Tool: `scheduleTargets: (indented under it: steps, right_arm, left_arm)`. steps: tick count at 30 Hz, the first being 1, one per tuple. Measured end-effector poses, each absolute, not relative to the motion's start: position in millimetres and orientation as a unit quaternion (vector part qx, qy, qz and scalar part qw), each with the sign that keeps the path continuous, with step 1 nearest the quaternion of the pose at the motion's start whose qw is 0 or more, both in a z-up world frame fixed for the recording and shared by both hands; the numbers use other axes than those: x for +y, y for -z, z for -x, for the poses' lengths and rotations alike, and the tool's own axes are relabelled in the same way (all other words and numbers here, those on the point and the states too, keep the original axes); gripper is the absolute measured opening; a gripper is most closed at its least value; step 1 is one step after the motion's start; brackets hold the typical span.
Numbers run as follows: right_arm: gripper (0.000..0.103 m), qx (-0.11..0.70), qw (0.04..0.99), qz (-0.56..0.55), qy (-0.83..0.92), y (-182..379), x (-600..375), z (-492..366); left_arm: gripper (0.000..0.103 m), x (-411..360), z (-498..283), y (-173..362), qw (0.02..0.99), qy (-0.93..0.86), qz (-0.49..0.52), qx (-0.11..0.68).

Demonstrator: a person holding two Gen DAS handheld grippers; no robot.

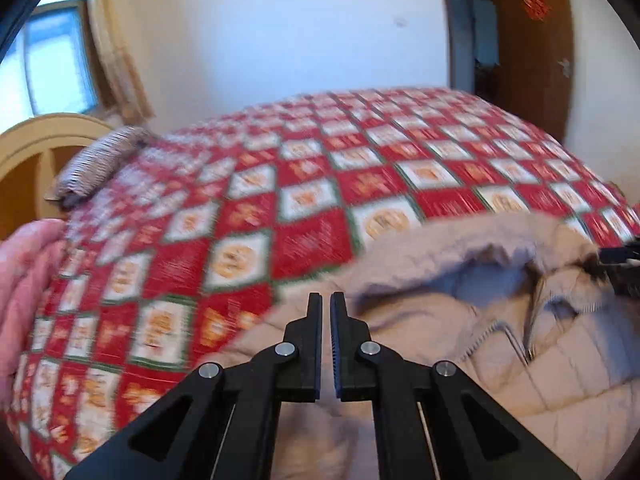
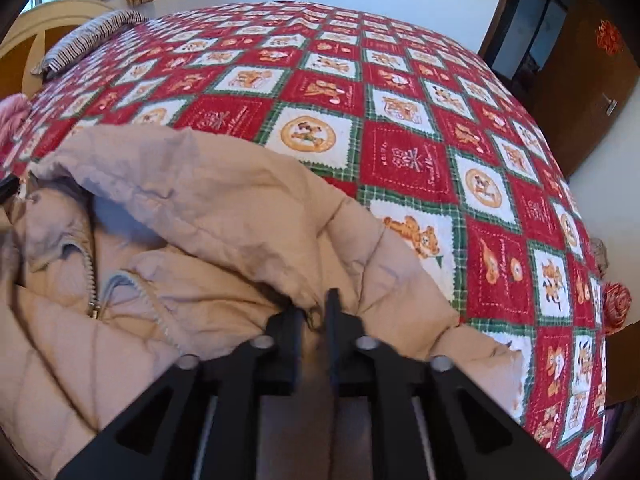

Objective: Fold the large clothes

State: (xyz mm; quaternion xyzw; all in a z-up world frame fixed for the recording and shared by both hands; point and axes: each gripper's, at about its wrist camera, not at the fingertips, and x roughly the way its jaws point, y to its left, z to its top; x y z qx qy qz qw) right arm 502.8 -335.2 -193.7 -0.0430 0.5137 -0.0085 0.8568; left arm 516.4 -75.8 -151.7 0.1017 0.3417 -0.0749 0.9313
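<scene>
Jacket (image 2: 192,208) lies rumpled on the bed's quilt (image 2: 400,128). My right claw (image 2: 314,312) pinches a fold by its shoulder; my left claw (image 1: 326,304) hangs shut and empty above the other side — that thin pinch could slip off the puffy fabric.

Quilted bed (image 2: 400,128) under beige jacket (image 2: 208,208)

Beige jacket (image 2: 192,208) on red-and-white checked quilt (image 2: 400,120).

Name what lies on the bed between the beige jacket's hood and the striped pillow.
Only bare patchwork quilt lies between the jacket's hood and the striped pillow; the right wrist view shows it best.
</scene>
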Motion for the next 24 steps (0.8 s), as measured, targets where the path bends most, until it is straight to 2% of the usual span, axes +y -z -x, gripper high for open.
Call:
scheduleTargets:
  steps: [1,2,3,6,13,14,15,16,17,18,24]
  right_arm:
    - [0.059,0.51,0.859,0.043,0.009,189.5,-335.8,-500.6]
    - [0.066,0.5,0.865,0.042,0.007,182.5,-337.0,-496.5]
    - [0.069,0.492,0.869,0.044,0.01,176.9,-337.2,-492.9]
    - [0.069,0.471,0.88,0.054,0.033,156.0,-337.7,-485.7]
    - [0.069,0.402,0.915,-0.038,0.007,121.4,-323.5,-513.0]
    - [0.069,0.4,0.915,-0.056,-0.007,123.9,-319.0,-524.3]
    - [0.069,0.4,0.914,-0.069,-0.015,126.1,-316.0,-532.6]
    - [0.069,0.403,0.911,-0.084,-0.02,131.0,-311.8,-543.7]
    - [0.069,0.408,0.908,-0.091,-0.022,135.8,-308.0,-552.1]
    - [0.069,0.412,0.906,-0.092,-0.022,141.2,-303.2,-561.2]
    - [0.069,0.443,0.895,-0.051,-0.021,173.0,-285.6,-583.9]
  left_arm:
    - [0.004,-68.7,-516.9,144.3,0.935,0.067,-0.089,0.338]
    - [0.005,-63.2,-518.8,139.7,0.936,0.062,-0.078,0.337]
    - [0.005,-56.2,-523.9,135.1,0.937,0.054,-0.063,0.34]
    - [0.007,-40.3,-549.7,128.8,0.934,0.032,-0.02,0.356]
    - [0.017,-56.1,-600.7,141.3,0.913,0.024,0.058,0.403]
    - [0.026,-66.4,-604.9,141.2,0.913,0.027,0.052,0.403]
    - [0.046,-75.1,-607.7,141.6,0.913,0.038,0.046,0.404]
    - [0.057,-87.6,-610.2,143.6,0.911,0.059,0.036,0.406]
    - [0.075,-97.2,-612.6,145.9,0.91,0.073,0.027,0.407]
    - [0.078,-107.0,-614.4,149.3,0.91,0.077,0.017,0.406]
    - [0.078,-132.2,-615.9,179.4,0.897,0.075,-0.048,0.432]
